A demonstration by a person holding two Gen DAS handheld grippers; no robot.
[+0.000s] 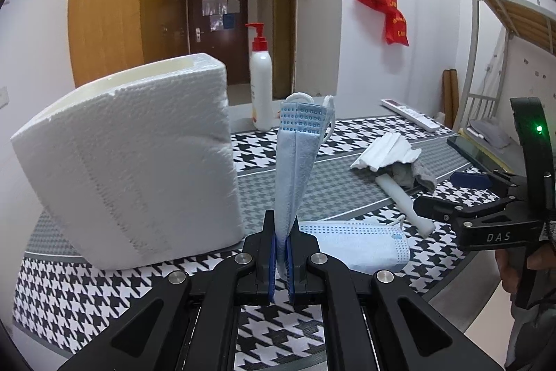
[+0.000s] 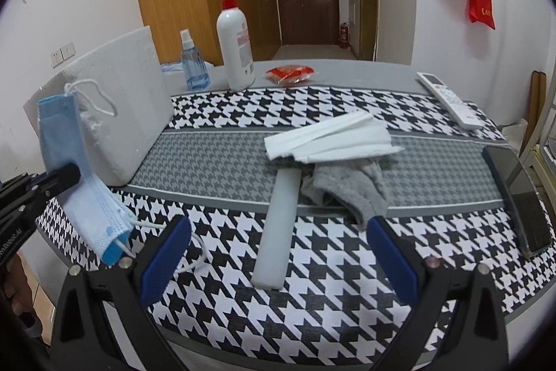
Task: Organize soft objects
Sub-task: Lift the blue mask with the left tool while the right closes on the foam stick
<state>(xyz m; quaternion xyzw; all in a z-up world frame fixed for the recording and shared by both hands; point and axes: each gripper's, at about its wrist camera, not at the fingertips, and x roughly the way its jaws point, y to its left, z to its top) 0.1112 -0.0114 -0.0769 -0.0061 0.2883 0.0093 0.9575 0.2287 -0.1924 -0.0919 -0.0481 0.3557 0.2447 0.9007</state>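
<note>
- Right now the left gripper [image 1: 281, 252] has its jaws squeezed together on a folded light-blue paper face mask [image 1: 295, 159], and the mask stands up tall above them.
- The big white foam box [image 1: 139, 162] sits just to the left of those jaws. I think the mask should go in there. Only its low end is pinched, so the floppy top could bend over and catch on the box rim.
- The white ear loops [image 2: 95, 93] hang loose near the box edge. They could snag and pull the mask out of the jaws.
- The right gripper [image 2: 278, 252] has its jaws wide apart and holds nothing. A long white foam stick [image 2: 278, 225] lies on the black-and-white checked tabletop [image 2: 347, 284] right between them.
- Just past the right jaws lie a grey sock [image 2: 347, 190] and a folded white cloth [image 2: 330, 138], touching the stick. Grabbing the stick could drag them along.
- Another blue mask [image 1: 358, 246] lies flat just right of the left jaws. Its loop could get hooked too.
</note>
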